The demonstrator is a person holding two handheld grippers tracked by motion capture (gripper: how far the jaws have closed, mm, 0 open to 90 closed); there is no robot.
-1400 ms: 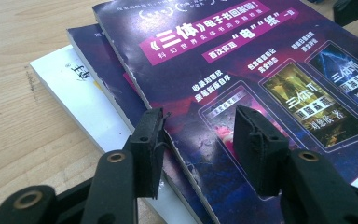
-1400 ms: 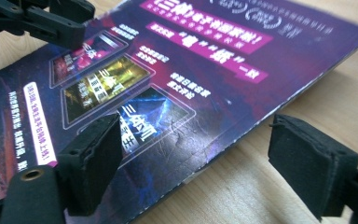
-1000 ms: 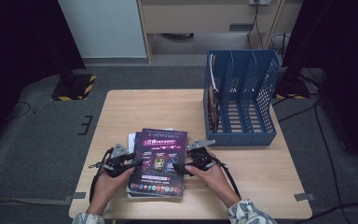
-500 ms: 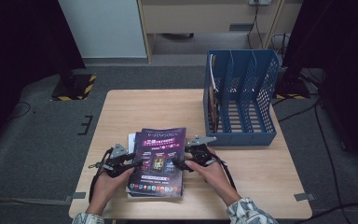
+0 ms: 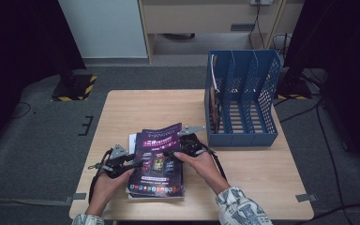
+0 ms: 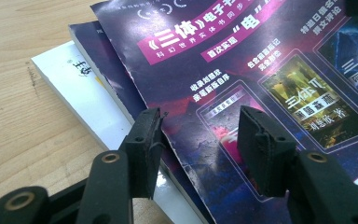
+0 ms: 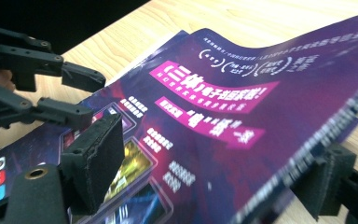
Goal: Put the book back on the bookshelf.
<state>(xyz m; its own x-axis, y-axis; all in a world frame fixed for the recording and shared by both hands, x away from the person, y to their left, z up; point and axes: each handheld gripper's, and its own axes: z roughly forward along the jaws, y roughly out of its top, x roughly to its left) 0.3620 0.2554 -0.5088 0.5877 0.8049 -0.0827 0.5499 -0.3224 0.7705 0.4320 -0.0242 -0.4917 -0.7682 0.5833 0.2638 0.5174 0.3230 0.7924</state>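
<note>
High view: a person is working at a wooden table (image 5: 136,105) with a gripper in each hand. A stack of books (image 5: 155,193) is lying near the front edge. The top one, a purple magazine (image 5: 161,140), is sitting askew on the stack, its far end tilting up and toward the rack. The left gripper (image 5: 138,163) is sitting at the magazine's left edge. The right gripper (image 5: 169,153) is sitting on its right side, with the hand (image 5: 201,161) behind it. A blue file rack (image 5: 243,136) is standing at the table's right back, near the magazine but apart from it. Something brown is standing in its leftmost slot; cannot tell what.

Left gripper view: the jaws are standing partly open, straddling the magazine's (image 6: 242,93) left edge. One jaw is sitting off the edge, the other is resting over the cover. The pads are not squeezing anything. A second purple book (image 6: 98,56) and a white book (image 6: 74,88) are lying underneath, offset to the left.

Right gripper view: the jaws have just been closing a little. One jaw is sitting over the cover, the other under the raised right edge, so the magazine (image 7: 223,116) is lying between them. That edge is curling up off the table. Whether the pads are actually pressing on it, I cannot tell. The left gripper (image 7: 81,95) is showing at upper left, one finger over the cover's far edge.
</note>
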